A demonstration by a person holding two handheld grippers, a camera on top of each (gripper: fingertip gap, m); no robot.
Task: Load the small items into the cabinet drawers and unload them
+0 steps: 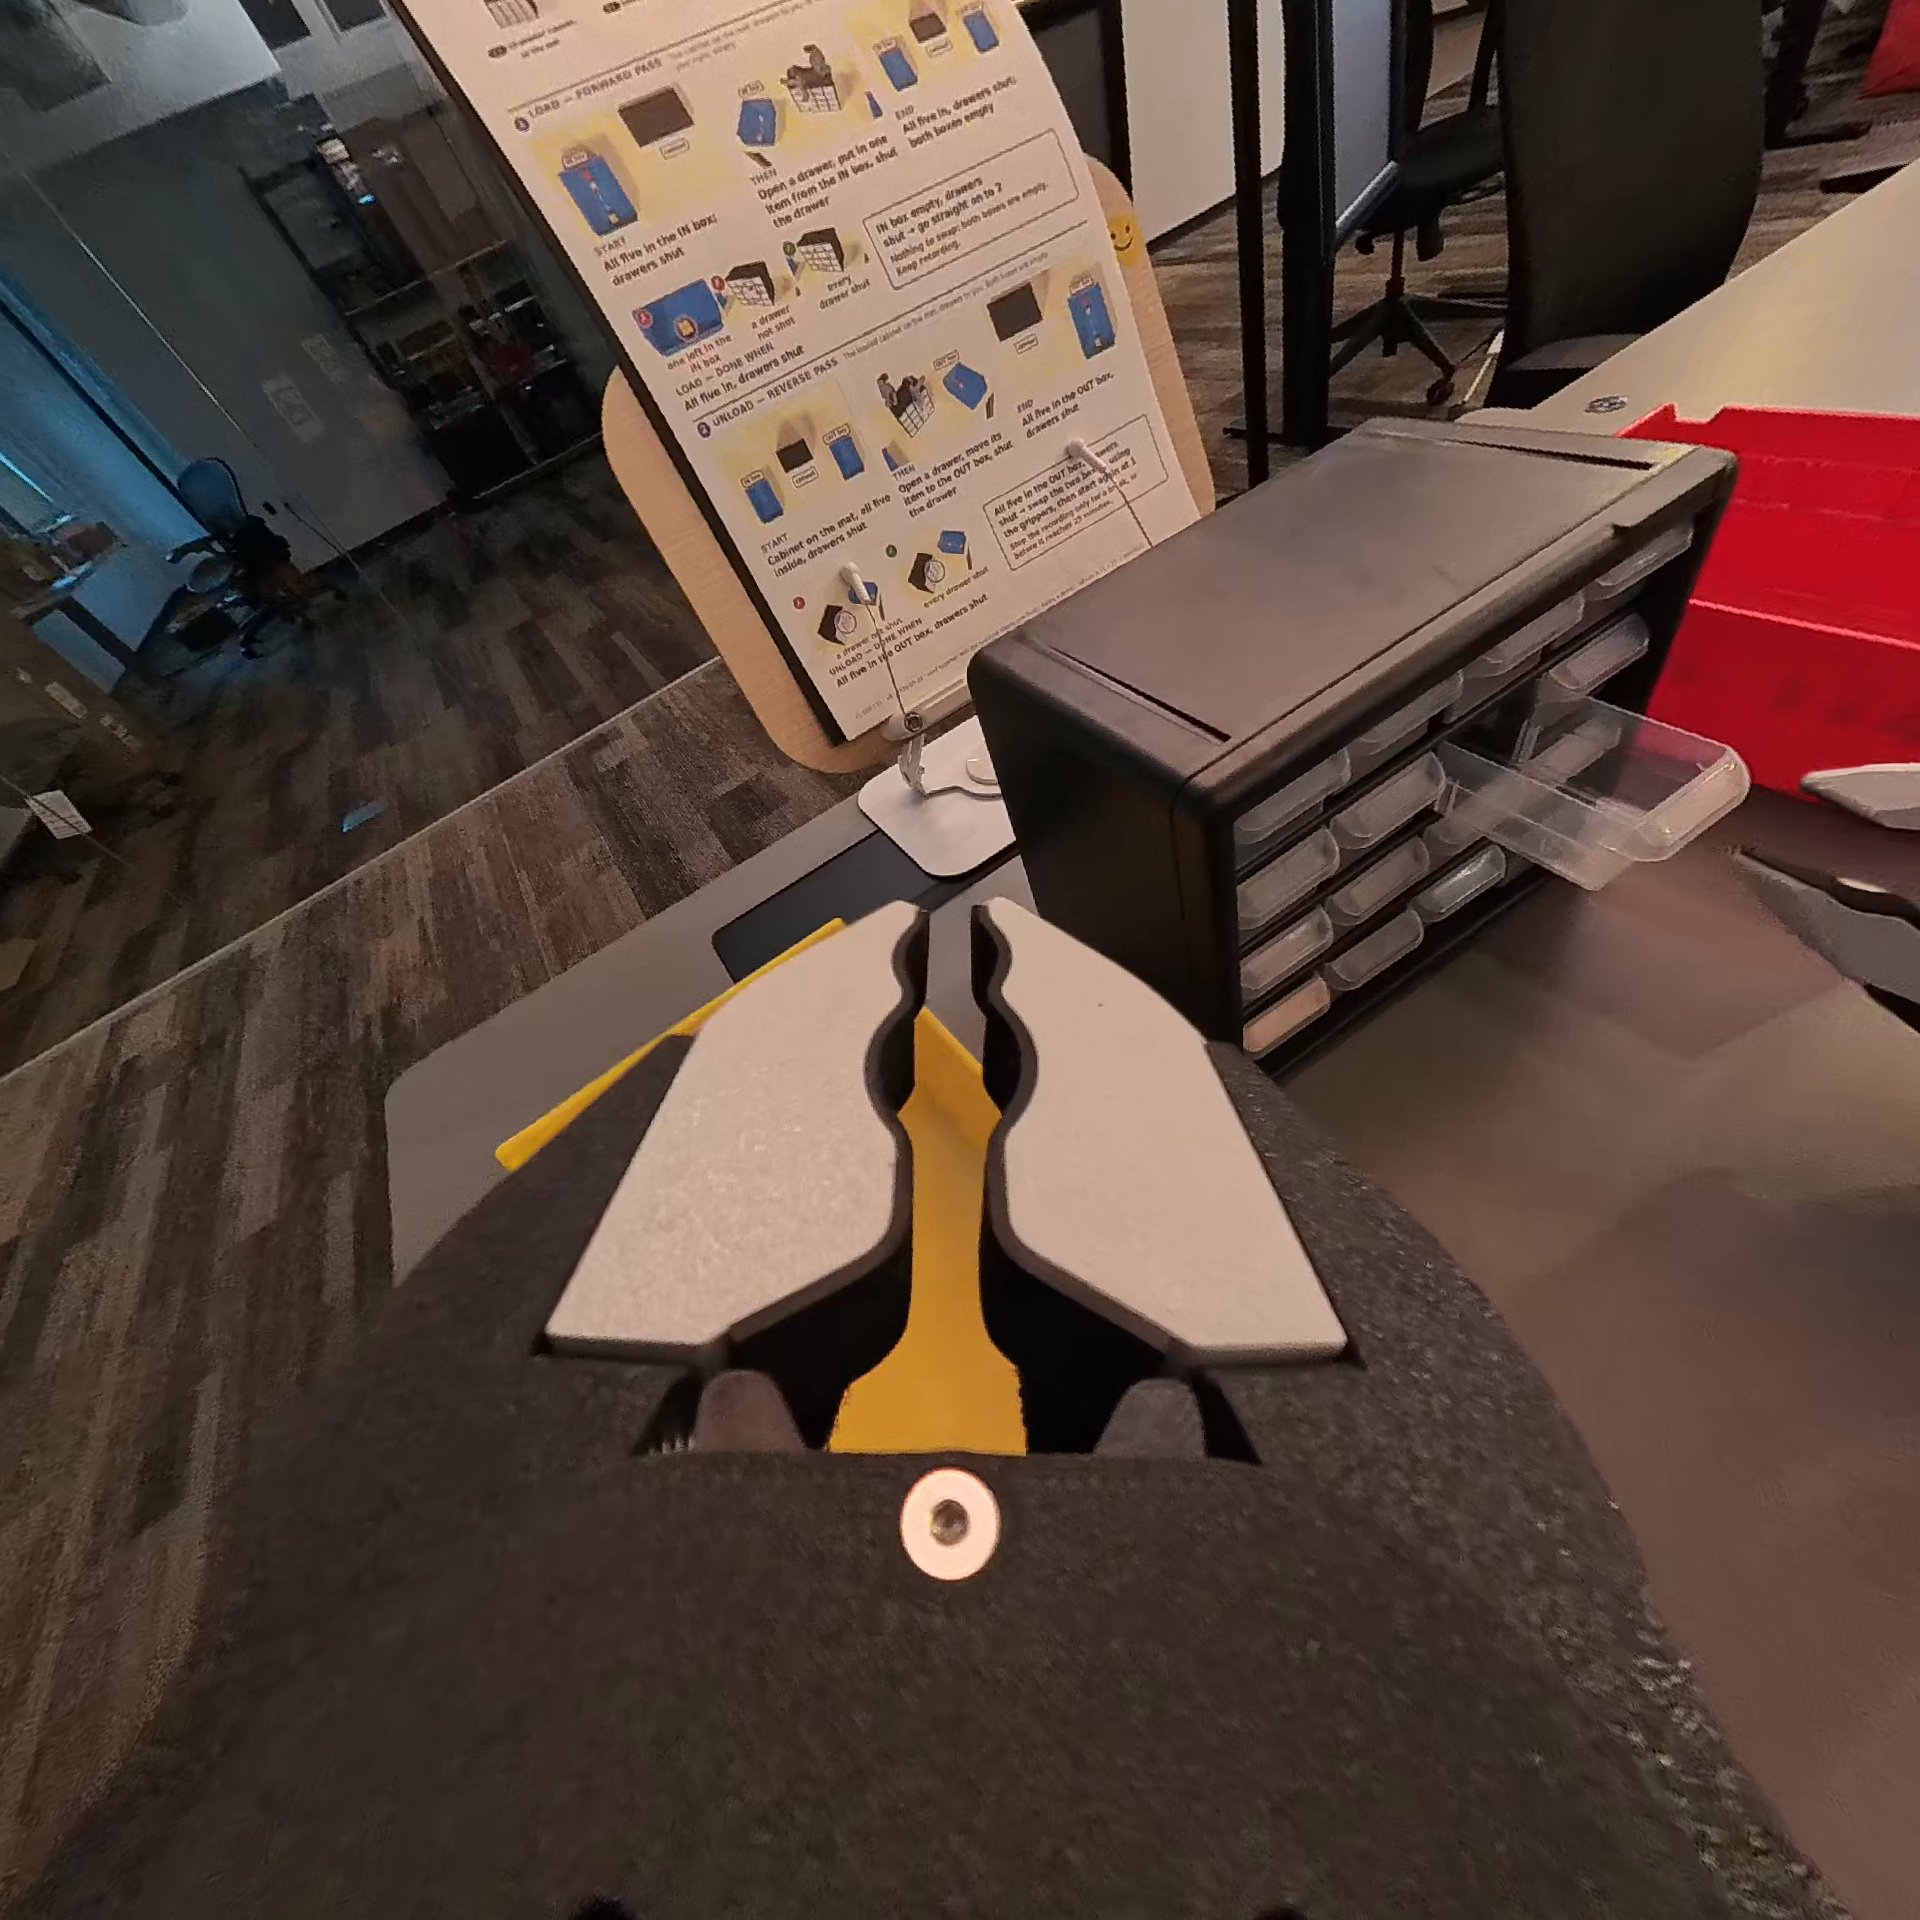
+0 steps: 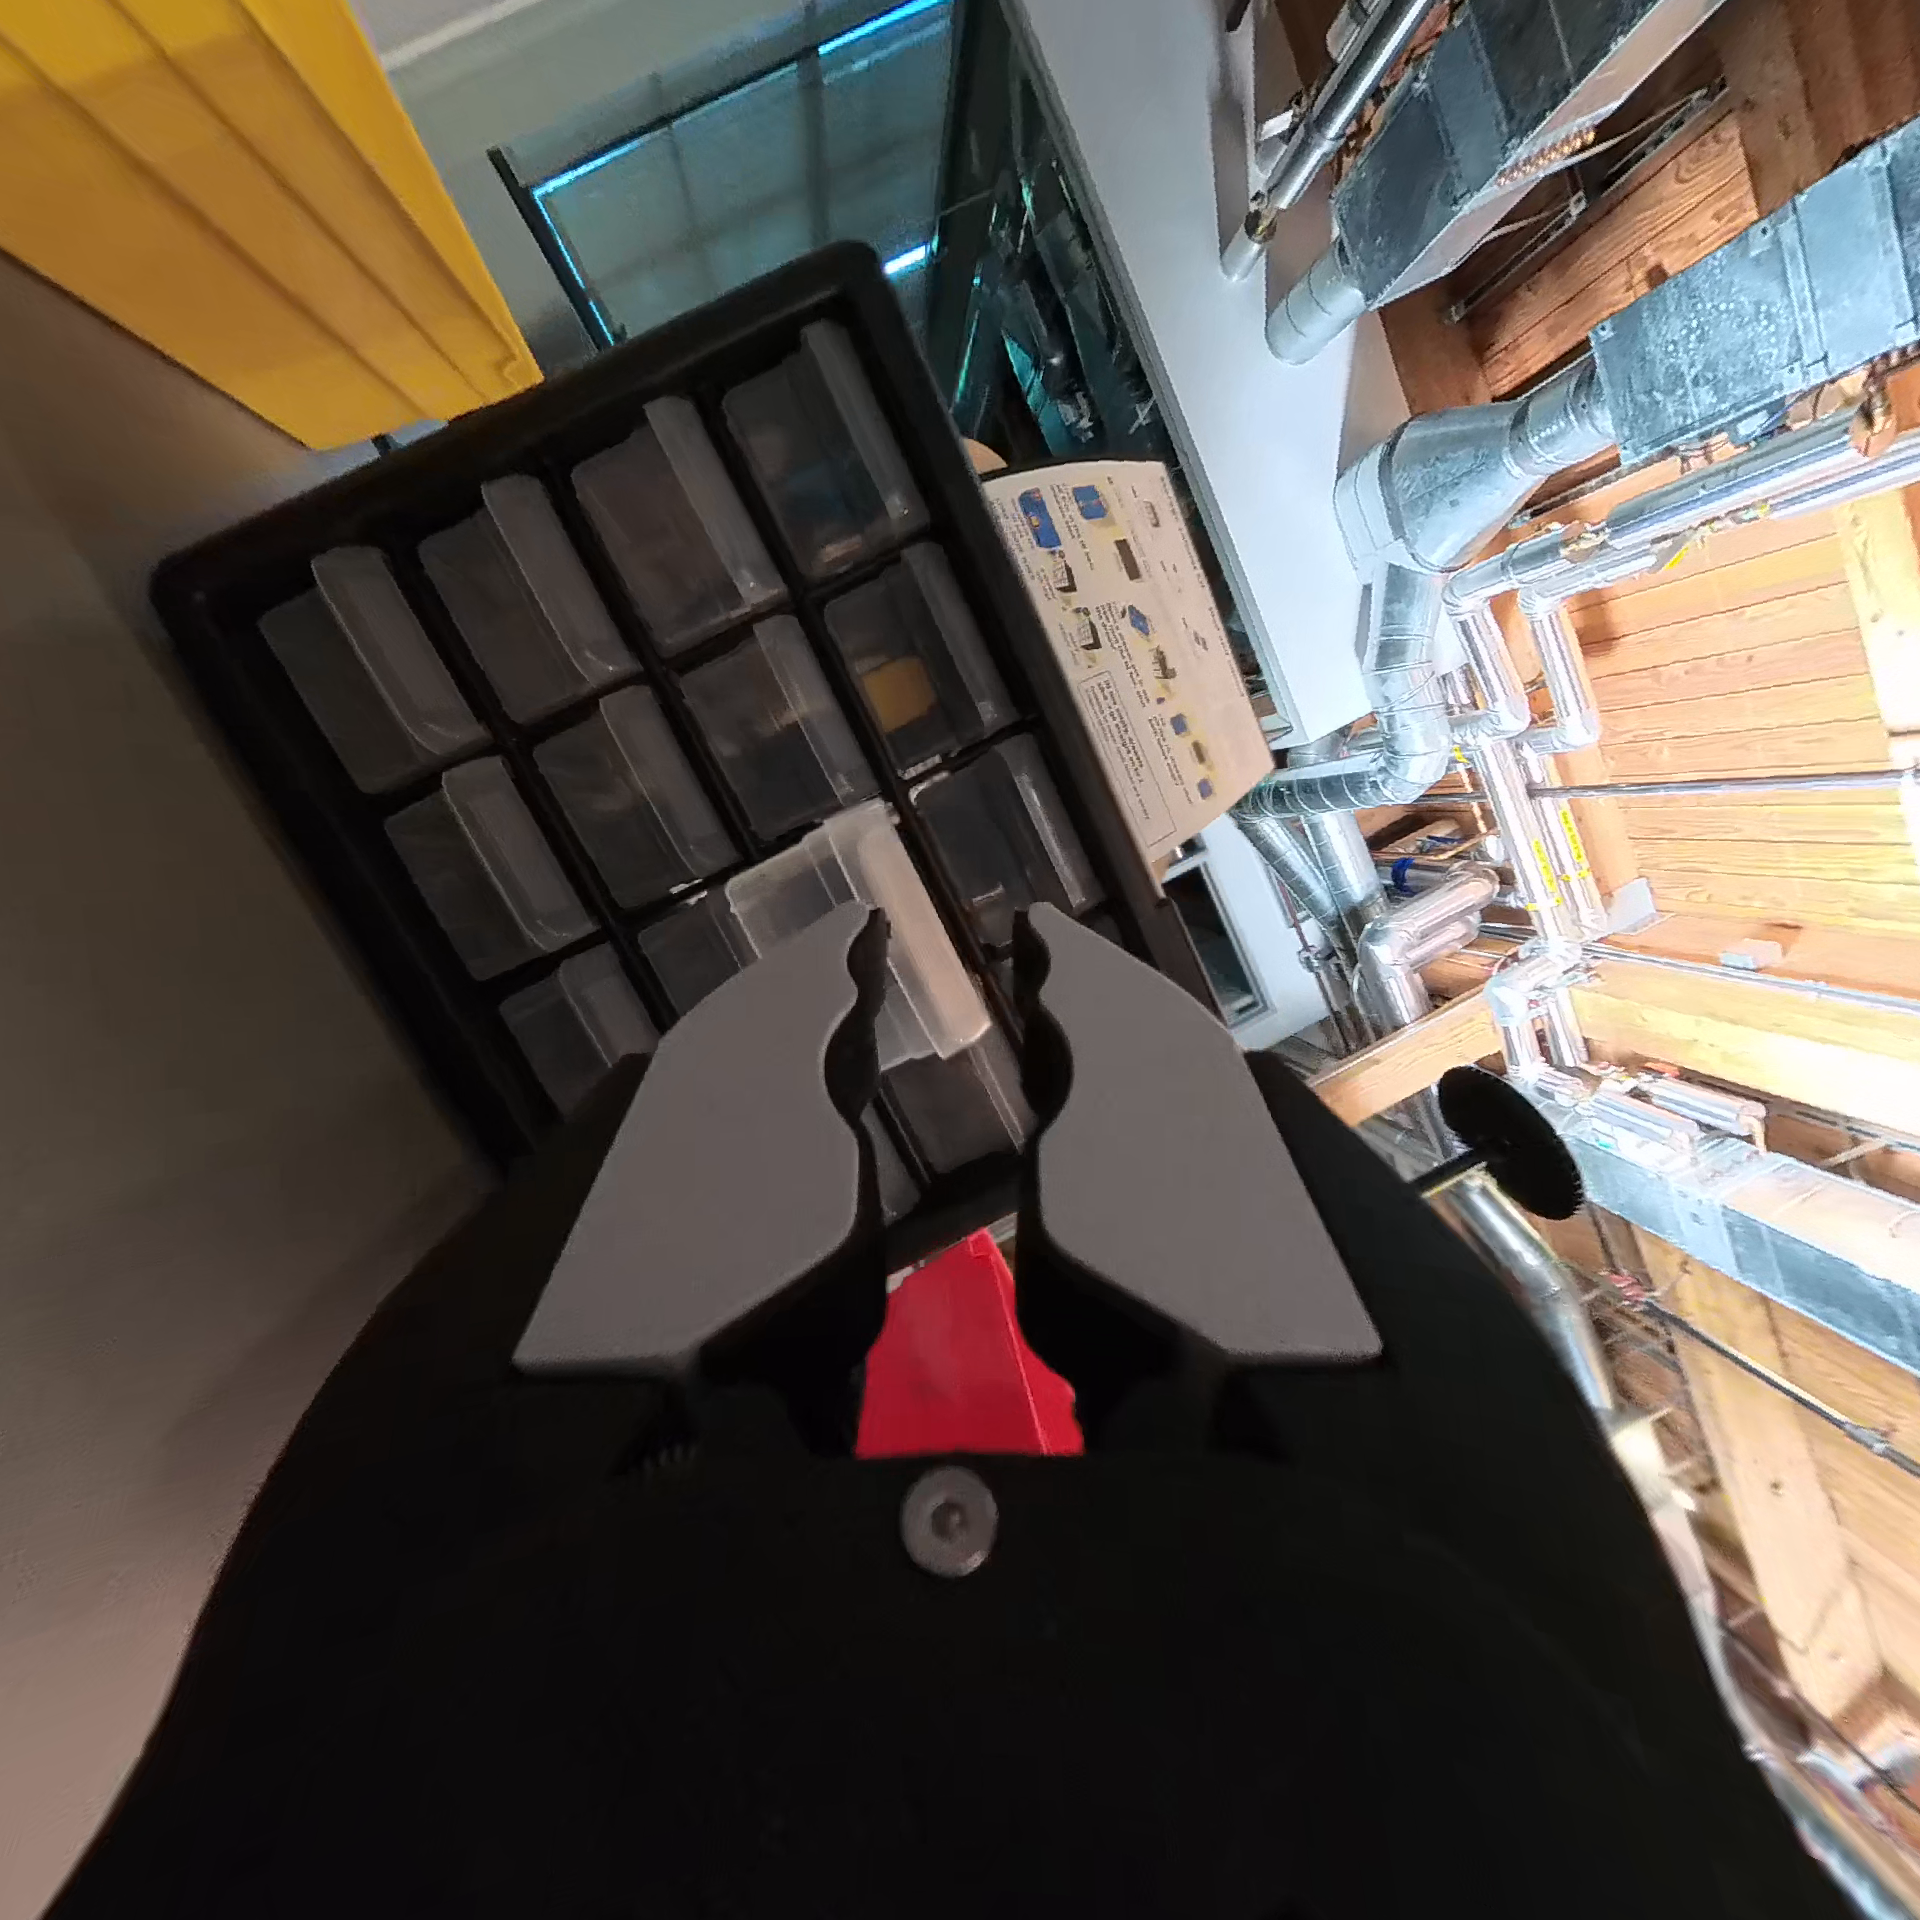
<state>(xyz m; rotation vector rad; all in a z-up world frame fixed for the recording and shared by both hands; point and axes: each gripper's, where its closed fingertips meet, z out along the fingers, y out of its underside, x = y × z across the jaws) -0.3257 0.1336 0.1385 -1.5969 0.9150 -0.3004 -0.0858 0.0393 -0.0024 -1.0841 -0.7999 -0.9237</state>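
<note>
The black cabinet (image 1: 1340,665) of small clear drawers stands on the table. One clear drawer (image 1: 1590,795) in its right half is pulled out, and I see nothing inside it. My left gripper (image 1: 948,920) hovers over the yellow box (image 1: 940,1236) to the cabinet's left, empty, its jaws a narrow gap apart. My right gripper (image 2: 951,935) is open just in front of the open drawer's front lip (image 2: 914,966); its fingertips (image 1: 1865,795) show apart from the drawer. One shut drawer holds a yellow item (image 2: 894,698).
The red box (image 1: 1808,582) sits to the cabinet's right and shows again between my right fingers (image 2: 961,1351). An instruction sheet on a stand (image 1: 883,364) rises behind the cabinet. The table's edge (image 1: 395,1195) and the floor lie to the left.
</note>
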